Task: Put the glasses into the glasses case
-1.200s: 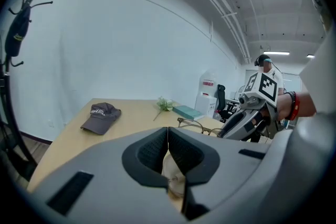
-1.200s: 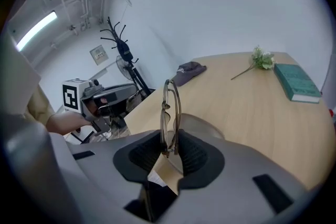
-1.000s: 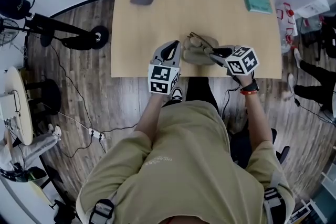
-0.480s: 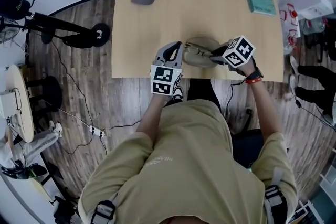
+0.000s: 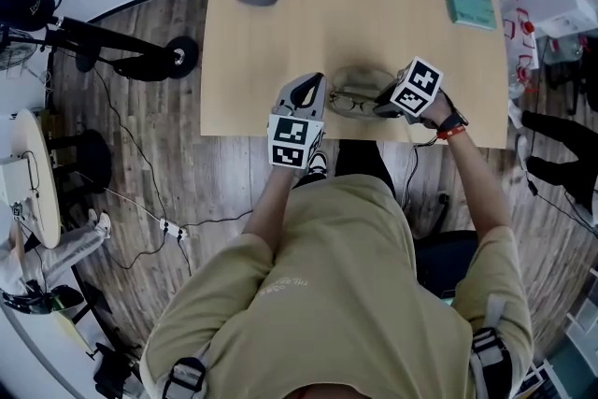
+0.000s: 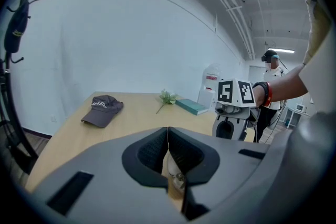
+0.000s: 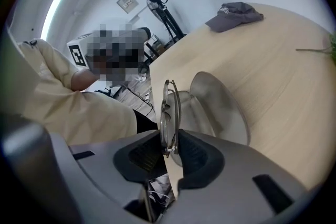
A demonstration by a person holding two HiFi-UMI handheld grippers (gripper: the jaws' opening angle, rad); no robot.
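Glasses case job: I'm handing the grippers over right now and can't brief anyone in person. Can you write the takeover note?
Right gripper: shut on the thin metal-framed glasses, holding them on edge over the open grey clamshell glasses case.
Left gripper: jaws together at the tips, beside the case's left end. I can't tell whether it pins the case.
The case lies open at the near edge of the light wooden table.
Done: the glasses are gripped and at the case.
Left: lower the glasses into the case, release them, then close the lid.
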